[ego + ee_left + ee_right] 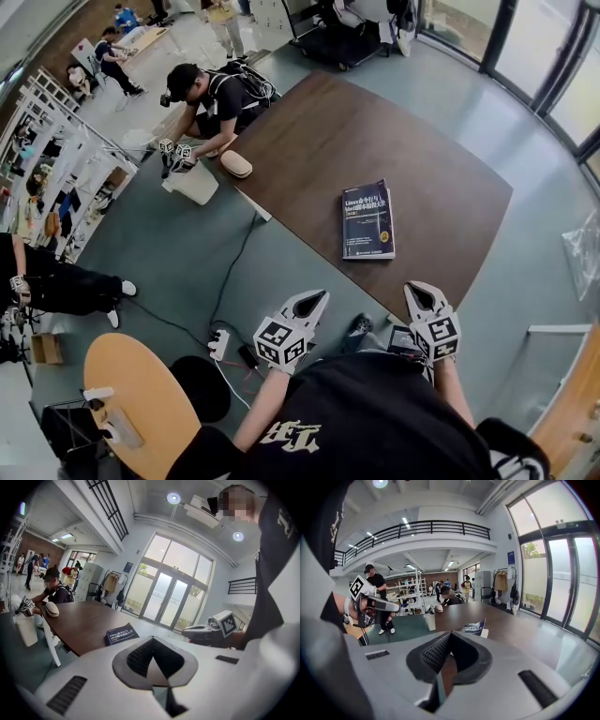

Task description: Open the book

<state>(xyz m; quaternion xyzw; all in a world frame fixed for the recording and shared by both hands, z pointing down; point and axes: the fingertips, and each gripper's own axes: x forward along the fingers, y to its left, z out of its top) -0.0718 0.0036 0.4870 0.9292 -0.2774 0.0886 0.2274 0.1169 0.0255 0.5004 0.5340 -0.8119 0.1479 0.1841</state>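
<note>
Lying shut on the brown worktop [319, 141], the book [367, 219] has its cover up. The left gripper [316, 299] and right gripper [415, 292] hang well back from the book, fingers pressed together on nothing, probably because reaching has not begun.

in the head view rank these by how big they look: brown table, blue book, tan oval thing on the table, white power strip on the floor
1. brown table
2. blue book
3. tan oval thing and white power strip: these look about alike, so they are not ranked.
</note>
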